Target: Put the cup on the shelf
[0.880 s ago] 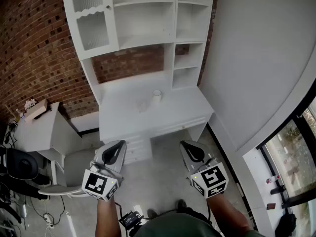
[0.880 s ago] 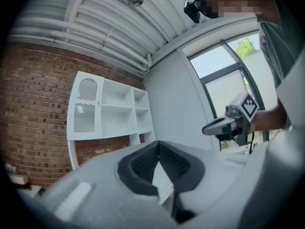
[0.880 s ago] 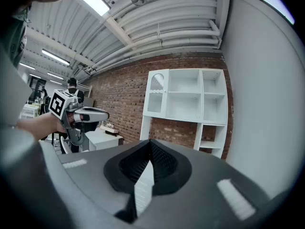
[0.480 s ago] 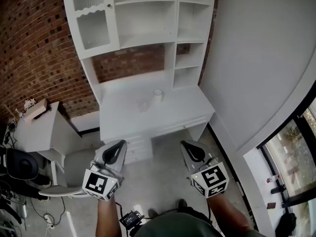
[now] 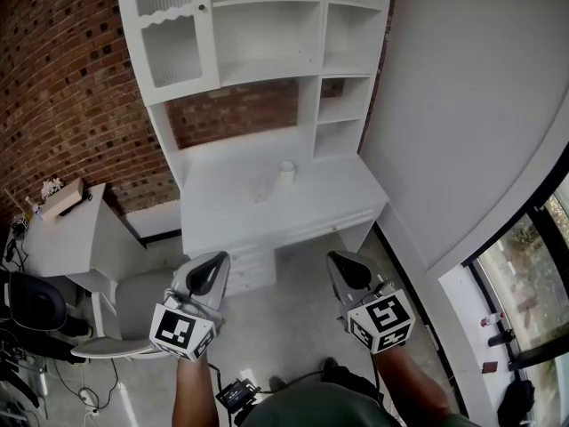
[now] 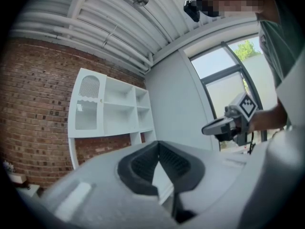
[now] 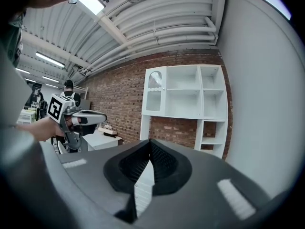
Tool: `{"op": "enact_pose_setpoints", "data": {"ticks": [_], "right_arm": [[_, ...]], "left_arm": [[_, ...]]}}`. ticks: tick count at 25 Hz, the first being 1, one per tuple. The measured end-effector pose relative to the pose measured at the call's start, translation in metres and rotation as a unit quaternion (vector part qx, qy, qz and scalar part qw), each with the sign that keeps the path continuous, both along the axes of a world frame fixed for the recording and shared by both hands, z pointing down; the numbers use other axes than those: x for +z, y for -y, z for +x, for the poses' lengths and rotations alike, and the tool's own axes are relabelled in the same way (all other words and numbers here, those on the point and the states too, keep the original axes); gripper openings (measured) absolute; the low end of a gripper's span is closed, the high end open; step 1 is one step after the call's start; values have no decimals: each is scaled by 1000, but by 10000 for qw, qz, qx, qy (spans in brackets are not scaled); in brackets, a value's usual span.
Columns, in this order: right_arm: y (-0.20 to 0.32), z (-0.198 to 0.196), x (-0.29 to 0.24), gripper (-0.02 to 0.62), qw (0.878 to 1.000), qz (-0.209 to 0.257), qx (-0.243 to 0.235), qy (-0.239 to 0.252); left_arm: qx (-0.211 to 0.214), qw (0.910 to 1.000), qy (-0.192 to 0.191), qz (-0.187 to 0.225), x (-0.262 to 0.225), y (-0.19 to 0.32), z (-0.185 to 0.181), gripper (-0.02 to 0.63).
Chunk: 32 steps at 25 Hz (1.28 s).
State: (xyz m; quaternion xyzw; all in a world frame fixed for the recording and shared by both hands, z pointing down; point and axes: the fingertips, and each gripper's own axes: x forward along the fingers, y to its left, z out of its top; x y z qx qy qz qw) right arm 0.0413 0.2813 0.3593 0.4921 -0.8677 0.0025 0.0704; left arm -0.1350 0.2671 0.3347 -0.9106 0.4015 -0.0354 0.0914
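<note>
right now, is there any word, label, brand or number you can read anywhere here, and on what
No readable text anywhere.
The left tool and right tool carry only black-and-white square marker patterns, not letters.
The small white cup on the white desk shows no print at this size.

Counted: 1 small white cup (image 5: 285, 168); 1 white wooden desk (image 5: 329, 194); 1 white shelf unit (image 5: 317, 25); 1 low white side cabinet (image 5: 67, 238); 1 grey padded chair (image 5: 133, 299); 2 grey handheld grippers: left gripper (image 5: 212, 265), right gripper (image 5: 342, 263).

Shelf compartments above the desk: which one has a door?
The upper-left one, behind the glazed door with a small knob; every other compartment of the shelf is open-fronted.
</note>
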Motion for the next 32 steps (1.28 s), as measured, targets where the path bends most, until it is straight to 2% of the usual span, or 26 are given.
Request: {"op": "enact_pose_setpoints", "data": {"ticks": [9,19,32], "right_arm": [[26,8,5,6,10000,-47,35,-26],[95,35,14,6,9996,-121,-256,62],[184,69,18,6,9971,-105,-749,112]], "left_arm": [[32,10000,25,-71,8,22,5,2],[-315,9992,81,-231,19,79,30,2],[-861,9960,106,-213,23,148,63,2]]}}
